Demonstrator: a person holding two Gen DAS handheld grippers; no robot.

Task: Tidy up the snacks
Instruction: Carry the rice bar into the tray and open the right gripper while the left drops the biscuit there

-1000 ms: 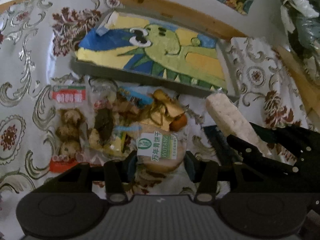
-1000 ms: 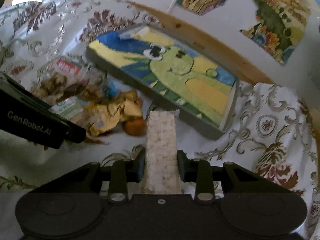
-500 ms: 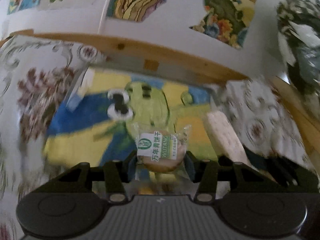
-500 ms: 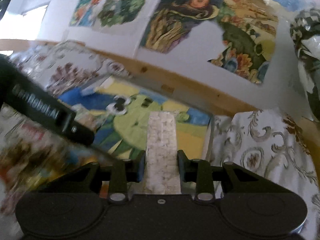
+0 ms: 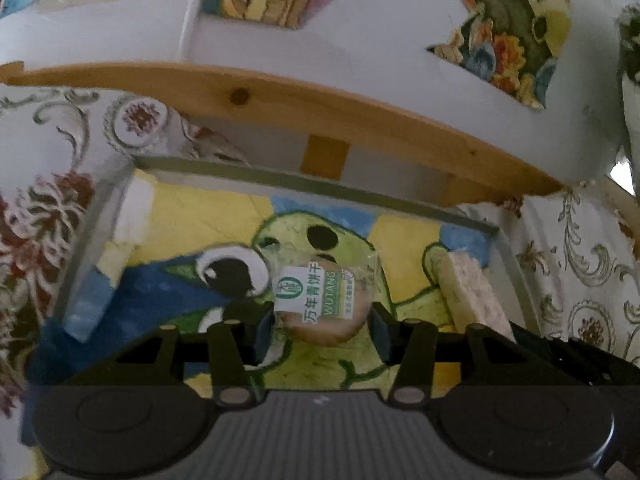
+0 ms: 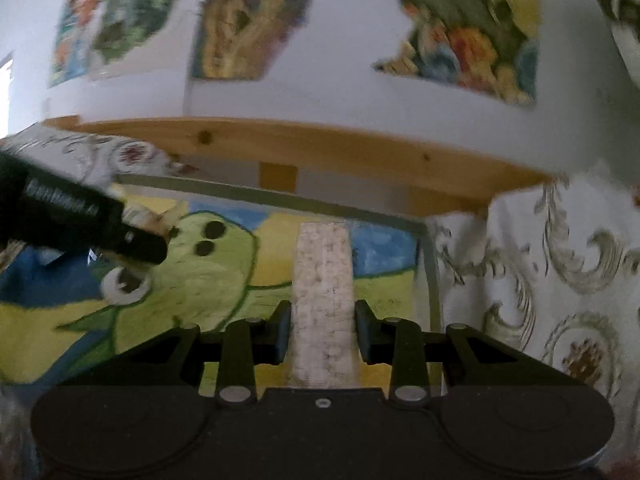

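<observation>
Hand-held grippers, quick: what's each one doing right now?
Left hand-held gripper: closed on the round wrapped biscuit.
Right hand-held gripper: closed on the long rice-cracker bar.

Left claw point(image 5: 323, 325): matte black linkage arms, silver pivot screws, ribbed grey housing between two round black covers. Right claw point(image 6: 322, 330): same black build, smooth housing; blurred white lettering is seen on the left claw's side.

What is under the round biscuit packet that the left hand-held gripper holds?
Under the round biscuit packet lies the tray with its painted green cartoon bottom. The part right beneath the packet is covered.
</observation>
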